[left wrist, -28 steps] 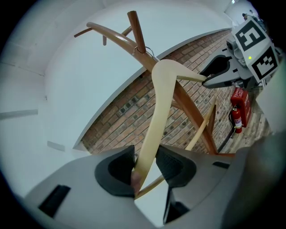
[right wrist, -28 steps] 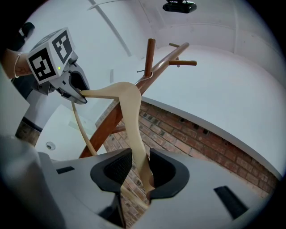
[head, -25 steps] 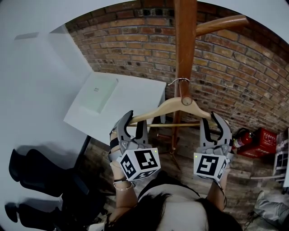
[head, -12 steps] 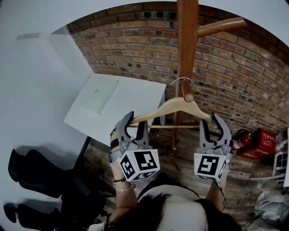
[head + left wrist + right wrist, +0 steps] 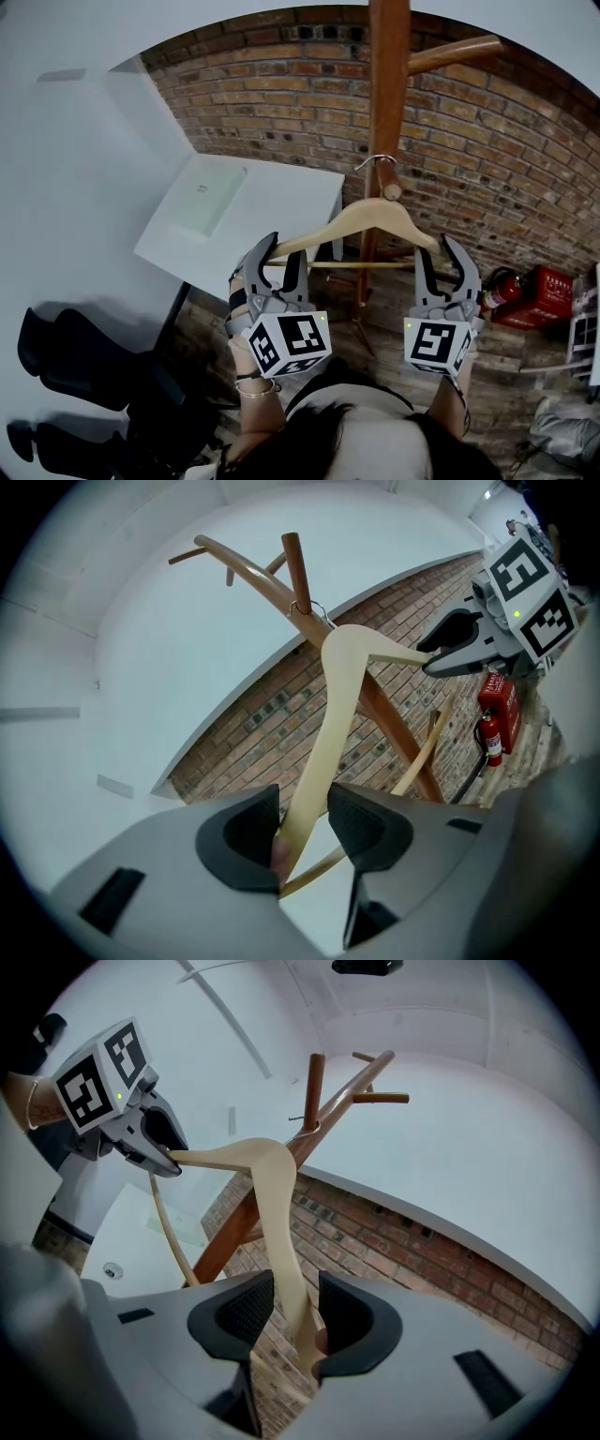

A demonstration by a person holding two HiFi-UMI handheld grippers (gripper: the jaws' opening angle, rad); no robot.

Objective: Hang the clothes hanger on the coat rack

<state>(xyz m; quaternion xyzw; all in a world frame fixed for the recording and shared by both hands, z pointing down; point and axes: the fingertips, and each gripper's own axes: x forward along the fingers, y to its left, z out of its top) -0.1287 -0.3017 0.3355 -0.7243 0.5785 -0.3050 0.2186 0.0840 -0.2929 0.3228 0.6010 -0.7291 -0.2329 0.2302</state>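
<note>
A pale wooden clothes hanger hangs by its metal hook on a short peg of the brown wooden coat rack. My left gripper is at the hanger's left end and its jaws stand wide. That end lies between the jaws with a gap on one side. My right gripper is at the right end, jaws opening. The hanger arm passes loosely between its pads. Each gripper view shows the other gripper, the right gripper and the left gripper, at the far tip.
A brick wall stands behind the rack. A white table with a pale green box is at the left. A fire extinguisher and a red box sit on the floor at the right. A black chair is low left.
Both pairs of jaws have spread a little around the hanger's ends. The hands have stayed where they were, and the hanger still hangs on the peg.
</note>
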